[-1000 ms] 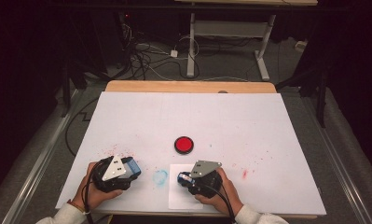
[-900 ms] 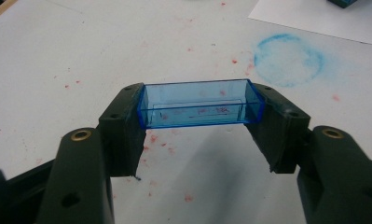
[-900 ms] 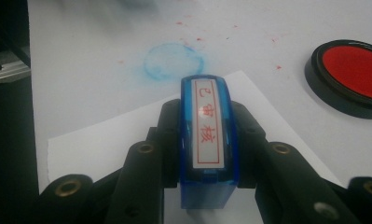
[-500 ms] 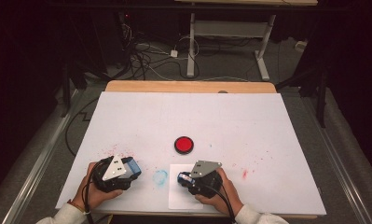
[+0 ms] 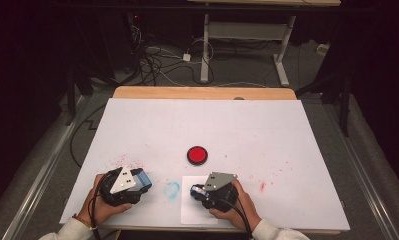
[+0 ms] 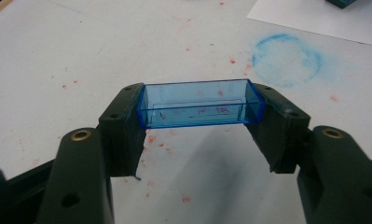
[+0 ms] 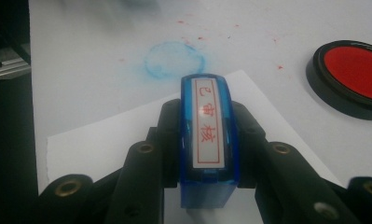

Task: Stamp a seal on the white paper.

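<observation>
My left gripper (image 6: 200, 116) is shut on a clear blue plastic cap (image 6: 197, 100), pinched by its two short ends just above the white table; the same left gripper (image 5: 139, 181) sits at the near left in the high view. My right gripper (image 7: 206, 140) is shut on a blue stamp (image 7: 207, 121), whose white face with red characters is turned up. That right gripper (image 5: 196, 192) hovers over a white sheet of paper (image 5: 192, 215) near the front edge. A round red ink pad (image 5: 197, 155) lies just beyond it.
A blue ring stain (image 5: 172, 190) marks the white tabletop (image 5: 237, 125) between the two grippers, and red specks are scattered around. Beyond the table's wooden far edge (image 5: 202, 93) are cables and a desk frame on the floor.
</observation>
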`<state>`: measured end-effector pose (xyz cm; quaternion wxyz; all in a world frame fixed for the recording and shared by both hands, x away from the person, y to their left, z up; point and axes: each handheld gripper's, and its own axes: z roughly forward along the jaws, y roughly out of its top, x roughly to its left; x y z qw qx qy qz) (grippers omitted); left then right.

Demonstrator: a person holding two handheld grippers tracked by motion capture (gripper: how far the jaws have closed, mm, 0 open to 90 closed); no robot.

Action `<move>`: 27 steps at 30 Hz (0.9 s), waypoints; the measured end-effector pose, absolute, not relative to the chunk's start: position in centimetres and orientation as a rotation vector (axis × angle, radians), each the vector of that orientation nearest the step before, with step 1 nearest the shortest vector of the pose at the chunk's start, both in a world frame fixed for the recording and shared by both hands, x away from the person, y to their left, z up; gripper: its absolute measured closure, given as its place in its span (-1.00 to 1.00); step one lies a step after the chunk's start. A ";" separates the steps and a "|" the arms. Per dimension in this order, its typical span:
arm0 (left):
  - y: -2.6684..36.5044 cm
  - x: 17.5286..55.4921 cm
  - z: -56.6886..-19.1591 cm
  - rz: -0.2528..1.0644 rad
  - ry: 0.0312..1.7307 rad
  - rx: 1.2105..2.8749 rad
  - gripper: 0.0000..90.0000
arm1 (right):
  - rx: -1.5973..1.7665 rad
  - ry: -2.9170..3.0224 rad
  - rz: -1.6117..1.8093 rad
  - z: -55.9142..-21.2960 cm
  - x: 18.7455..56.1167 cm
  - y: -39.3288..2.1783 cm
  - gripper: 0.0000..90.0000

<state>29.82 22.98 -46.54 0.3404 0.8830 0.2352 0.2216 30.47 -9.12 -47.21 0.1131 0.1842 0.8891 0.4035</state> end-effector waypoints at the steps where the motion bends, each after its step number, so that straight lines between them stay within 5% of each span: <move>1: 23.0 29.8 -46.5 0.577 0.612 2.298 -0.13 | 0.543 2.607 1.185 -47.2 30.5 -9.1 0.56; 27: 23.1 29.9 -46.4 0.585 0.610 2.295 -0.13 | 0.554 2.607 1.207 -47.1 30.6 -9.2 0.55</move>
